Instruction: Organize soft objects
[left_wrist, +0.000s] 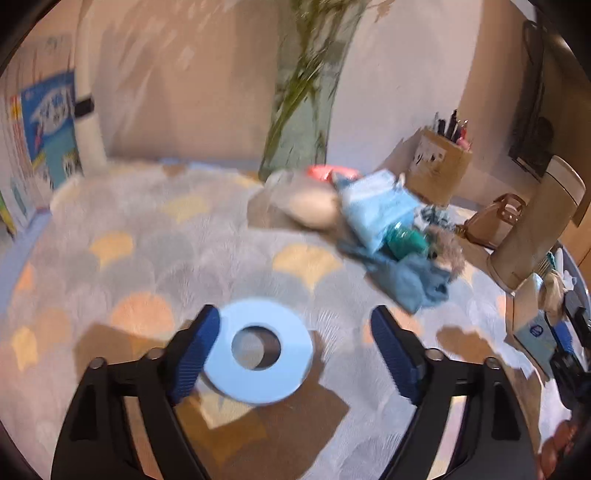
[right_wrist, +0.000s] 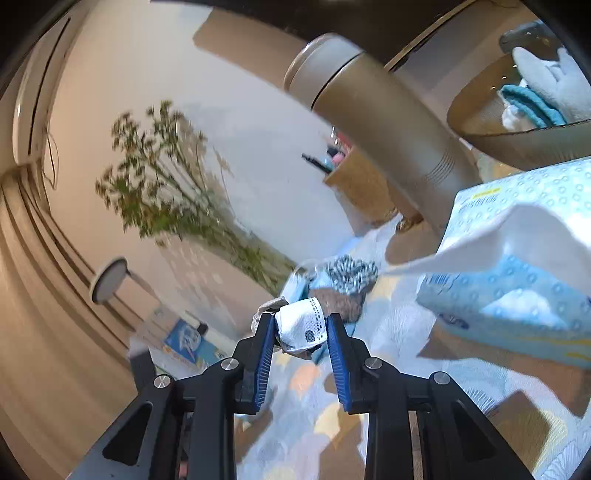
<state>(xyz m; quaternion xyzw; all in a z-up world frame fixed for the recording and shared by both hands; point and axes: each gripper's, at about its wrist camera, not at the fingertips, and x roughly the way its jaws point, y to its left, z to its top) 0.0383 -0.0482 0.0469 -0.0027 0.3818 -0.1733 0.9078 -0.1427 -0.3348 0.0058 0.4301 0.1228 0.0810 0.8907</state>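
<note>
Scalloped cloth (left_wrist: 155, 229) cluttered. Left gripper (left_wrist: 295, 347) wide, ring (left_wrist: 258, 356) loose between. Right gripper (right_wrist: 301, 328) pinching mask (right_wrist: 301, 325); carry gently toward bowl (right_wrist: 480, 125), avoid flask (right_wrist: 388, 122).

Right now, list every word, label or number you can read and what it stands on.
None can be read.
Tissue pack: yellow label strip and blue logo, blurred.
Blue book cover: lettering blurred.
White rolled cloth in the right gripper: dark dotted marks, no legible text.

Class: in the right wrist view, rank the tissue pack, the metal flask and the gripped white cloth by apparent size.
1. tissue pack and metal flask: alike; nearness makes their order unsure.
2. white cloth: clearly smallest.
</note>
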